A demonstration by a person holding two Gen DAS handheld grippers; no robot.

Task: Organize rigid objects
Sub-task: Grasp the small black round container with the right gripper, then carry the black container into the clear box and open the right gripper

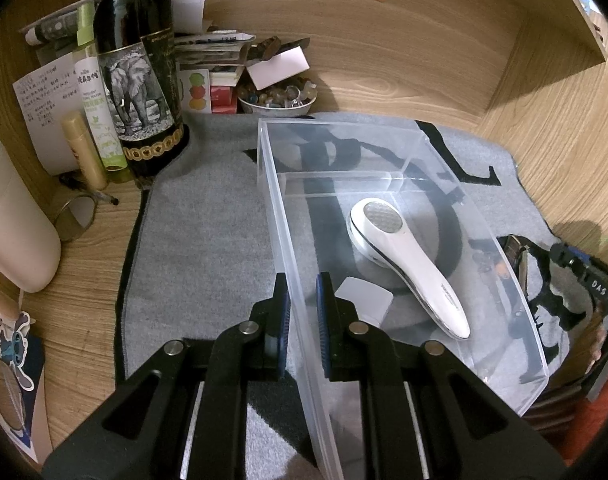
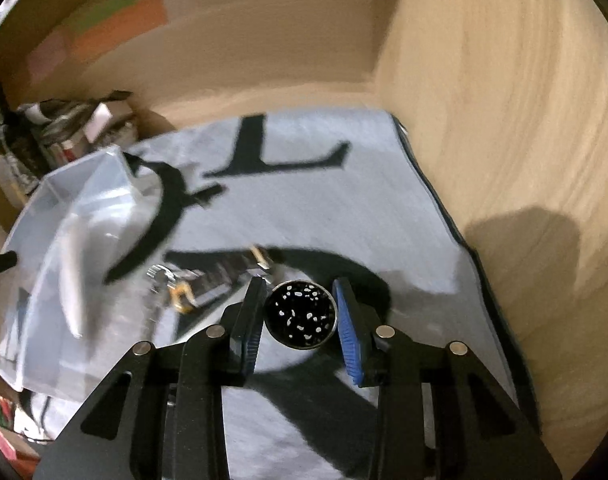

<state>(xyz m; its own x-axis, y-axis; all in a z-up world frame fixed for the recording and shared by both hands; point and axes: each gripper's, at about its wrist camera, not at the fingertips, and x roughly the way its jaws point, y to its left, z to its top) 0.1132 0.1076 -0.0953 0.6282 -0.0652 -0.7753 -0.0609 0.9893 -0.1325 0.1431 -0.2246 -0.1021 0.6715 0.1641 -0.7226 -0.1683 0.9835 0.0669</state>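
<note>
A clear plastic bin stands on a grey mat with black letters. In it lie a white handheld device and a small white block. My left gripper straddles the bin's left wall, one pad on each side, gripping it. In the blurred right wrist view my right gripper is shut on a round black tin with white speckles, held above the mat. The bin shows at left. A harmonica-like bar lies on the mat beside the bin.
At back left stand a dark bottle with an elephant label, a green spray bottle, a gold tube, papers and a bowl of trinkets. A white container is at left. Wooden walls enclose the shelf.
</note>
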